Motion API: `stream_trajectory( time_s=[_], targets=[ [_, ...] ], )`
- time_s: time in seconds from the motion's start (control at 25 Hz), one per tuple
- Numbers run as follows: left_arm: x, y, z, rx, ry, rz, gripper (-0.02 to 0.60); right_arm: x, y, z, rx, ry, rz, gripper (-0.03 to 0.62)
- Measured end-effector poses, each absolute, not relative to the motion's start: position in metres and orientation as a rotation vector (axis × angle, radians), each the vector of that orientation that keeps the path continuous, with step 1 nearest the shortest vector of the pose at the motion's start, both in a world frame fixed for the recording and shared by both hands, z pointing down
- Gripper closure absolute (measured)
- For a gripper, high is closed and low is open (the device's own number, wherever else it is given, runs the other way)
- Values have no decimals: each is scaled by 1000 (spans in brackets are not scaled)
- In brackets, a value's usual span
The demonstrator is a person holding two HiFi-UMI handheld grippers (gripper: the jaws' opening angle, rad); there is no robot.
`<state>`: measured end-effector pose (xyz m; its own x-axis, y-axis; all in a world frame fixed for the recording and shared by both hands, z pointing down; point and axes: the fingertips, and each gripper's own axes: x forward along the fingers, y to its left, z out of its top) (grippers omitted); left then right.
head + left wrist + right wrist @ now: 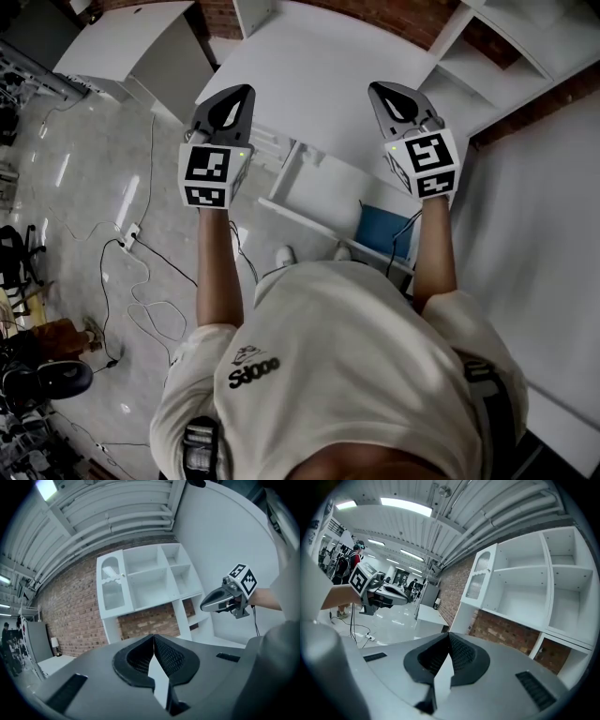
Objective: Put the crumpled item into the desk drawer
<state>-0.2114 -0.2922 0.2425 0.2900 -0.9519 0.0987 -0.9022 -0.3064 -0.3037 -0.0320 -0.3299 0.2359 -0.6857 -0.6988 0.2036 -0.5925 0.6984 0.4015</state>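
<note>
No crumpled item shows in any view. In the head view I hold both grippers up over the near edge of the white desk (309, 56). My left gripper (242, 92) is shut and holds nothing; in its own view the left gripper (153, 637) points up at a shelf unit. My right gripper (377, 87) is shut and empty too, and its own view shows the right gripper (449, 634) with the pads together. Each gripper sees the other: the right gripper (220, 600), the left gripper (389, 592). A white drawer-like frame (314, 192) sits under the desk edge.
A white shelf unit (150, 578) stands against a brick wall (70, 611). A blue box (384, 232) sits under the desk. Cables and a power strip (129, 236) lie on the floor at left. A second white desk (141, 47) stands at far left. People (347, 559) stand far off.
</note>
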Motion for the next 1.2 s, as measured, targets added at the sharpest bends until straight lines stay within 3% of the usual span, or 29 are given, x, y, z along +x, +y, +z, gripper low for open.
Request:
stream_trajectory(
  time_s=[0.48,1.2],
  targets=[
    [-199,-278,201,-2297,1649,-327,562,-42,-323,209,973,-2593,-558,589],
    [-211,-277,217,-2307,1708,-353,563,-50,-327,224,928,-2591,-540,589]
  ],
)
